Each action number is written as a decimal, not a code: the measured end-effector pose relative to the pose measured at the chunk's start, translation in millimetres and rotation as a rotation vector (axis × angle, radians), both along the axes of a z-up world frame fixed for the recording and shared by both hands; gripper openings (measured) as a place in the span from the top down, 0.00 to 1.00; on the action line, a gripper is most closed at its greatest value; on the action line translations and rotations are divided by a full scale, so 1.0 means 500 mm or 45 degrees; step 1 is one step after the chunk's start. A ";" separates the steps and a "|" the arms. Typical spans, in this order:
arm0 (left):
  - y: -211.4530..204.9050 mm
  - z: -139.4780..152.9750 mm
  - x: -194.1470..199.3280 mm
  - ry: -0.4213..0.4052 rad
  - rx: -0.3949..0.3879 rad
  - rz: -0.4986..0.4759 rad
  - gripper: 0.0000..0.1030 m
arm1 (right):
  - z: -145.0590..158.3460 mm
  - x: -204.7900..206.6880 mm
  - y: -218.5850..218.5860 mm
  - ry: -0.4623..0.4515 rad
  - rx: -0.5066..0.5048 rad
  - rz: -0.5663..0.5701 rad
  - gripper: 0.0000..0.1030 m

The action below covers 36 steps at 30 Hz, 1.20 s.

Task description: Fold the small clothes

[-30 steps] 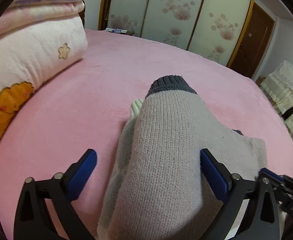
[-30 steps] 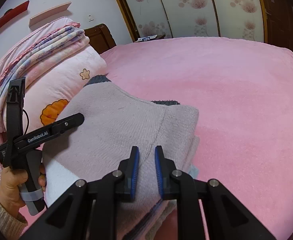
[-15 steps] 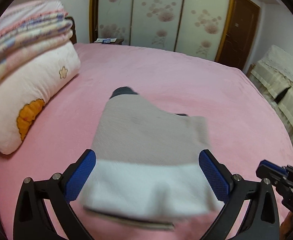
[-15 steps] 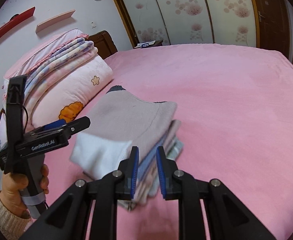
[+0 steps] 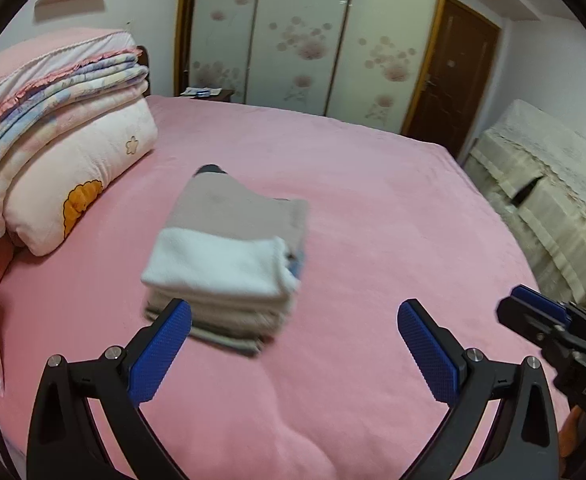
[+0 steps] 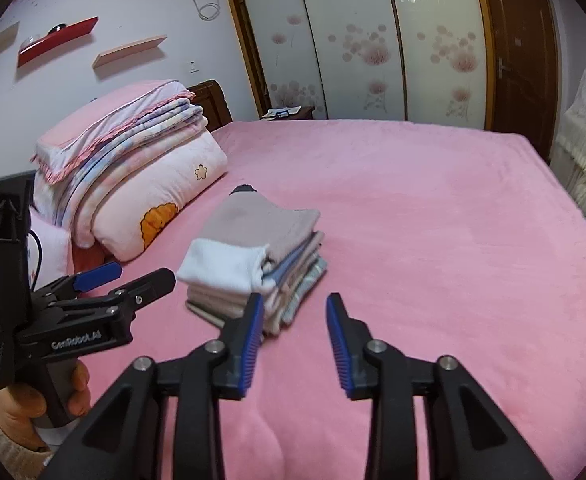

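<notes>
A stack (image 6: 253, 268) of folded small clothes lies on the pink bed (image 6: 433, 220), toward its left side, near the pillow (image 6: 153, 204) and the folded quilts (image 6: 133, 136) piled on it. The top piece is a grey knit with a white band facing the cameras. The left claw (image 5: 293, 344) is spread wide and holds nothing, above the bed just short of the stack. The right claw (image 6: 293, 320) is partly apart and opening, with only bare bed between its blue pads (image 6: 253, 332), just right of the stack's near corner. A hand (image 6: 25, 404) grips the left tool's handle
</notes>
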<state>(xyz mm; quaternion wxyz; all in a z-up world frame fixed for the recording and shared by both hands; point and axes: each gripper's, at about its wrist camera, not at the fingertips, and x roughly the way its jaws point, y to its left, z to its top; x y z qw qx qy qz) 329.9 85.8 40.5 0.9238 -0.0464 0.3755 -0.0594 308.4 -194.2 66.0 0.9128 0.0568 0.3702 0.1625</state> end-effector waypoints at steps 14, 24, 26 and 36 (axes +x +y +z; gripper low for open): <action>-0.188 0.061 -0.351 -0.061 -0.011 -0.094 0.01 | 0.042 -0.294 -0.154 -0.076 0.000 -0.043 0.59; -0.267 0.017 -0.531 -0.033 -0.015 -0.071 0.01 | 0.009 -0.476 -0.219 -0.096 -0.038 -0.083 0.50; -0.273 0.004 -0.553 -0.023 0.001 -0.051 0.01 | -0.002 -0.504 -0.226 -0.101 -0.061 -0.109 0.50; -0.289 -0.047 -0.652 -0.017 0.094 0.043 0.01 | -0.070 -0.625 -0.256 -0.074 -0.117 -0.249 0.36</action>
